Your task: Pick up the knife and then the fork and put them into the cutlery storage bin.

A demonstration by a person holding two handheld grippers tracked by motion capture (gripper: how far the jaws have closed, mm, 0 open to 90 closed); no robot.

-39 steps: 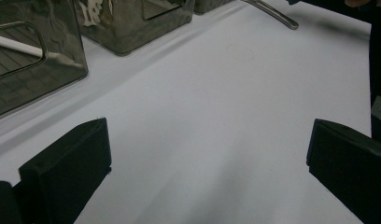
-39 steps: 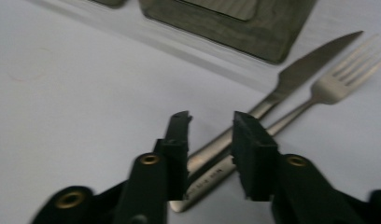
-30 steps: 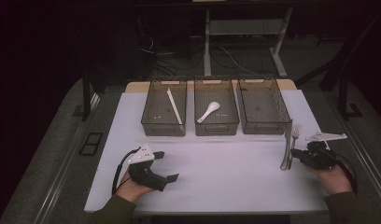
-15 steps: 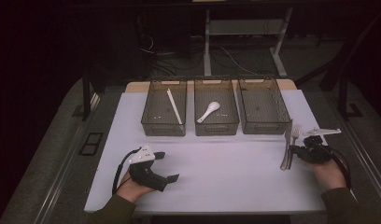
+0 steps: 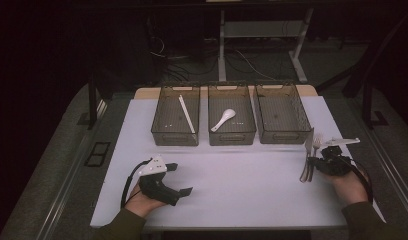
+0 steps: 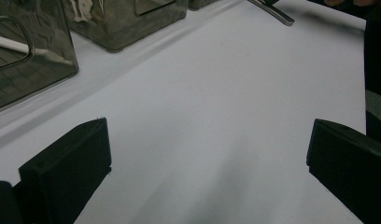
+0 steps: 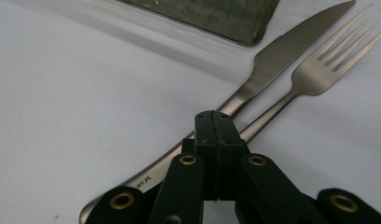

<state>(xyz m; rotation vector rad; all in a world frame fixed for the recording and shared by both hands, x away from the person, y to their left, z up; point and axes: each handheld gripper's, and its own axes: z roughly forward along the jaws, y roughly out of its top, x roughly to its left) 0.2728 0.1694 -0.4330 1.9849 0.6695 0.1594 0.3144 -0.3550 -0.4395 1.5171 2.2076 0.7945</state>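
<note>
A steel knife (image 7: 272,60) and a steel fork (image 7: 319,70) lie side by side on the white table, near its right edge and just in front of the right bin. My right gripper (image 7: 214,123) is shut, jaws pressed together, low over their handles. The fork's handle runs under the jaw tip, and I cannot tell if it is pinched. From above, the right gripper (image 5: 316,162) sits beside the knife (image 5: 307,162) and the fork (image 5: 317,142). My left gripper (image 5: 181,179) rests open at the front left over bare table, and its jaws (image 6: 207,154) hold nothing.
Three dark see-through bins stand in a row at the back. The left bin (image 5: 162,132) holds a white stick (image 5: 186,114), the middle bin (image 5: 232,136) a white spoon (image 5: 223,120), and the right bin (image 5: 284,134) looks bare. The white table top (image 5: 242,175) stretches between the hands.
My right hand and gripper have crept a little forward along the cutlery handles. The knife, the fork and the left gripper have stayed where they were.
</note>
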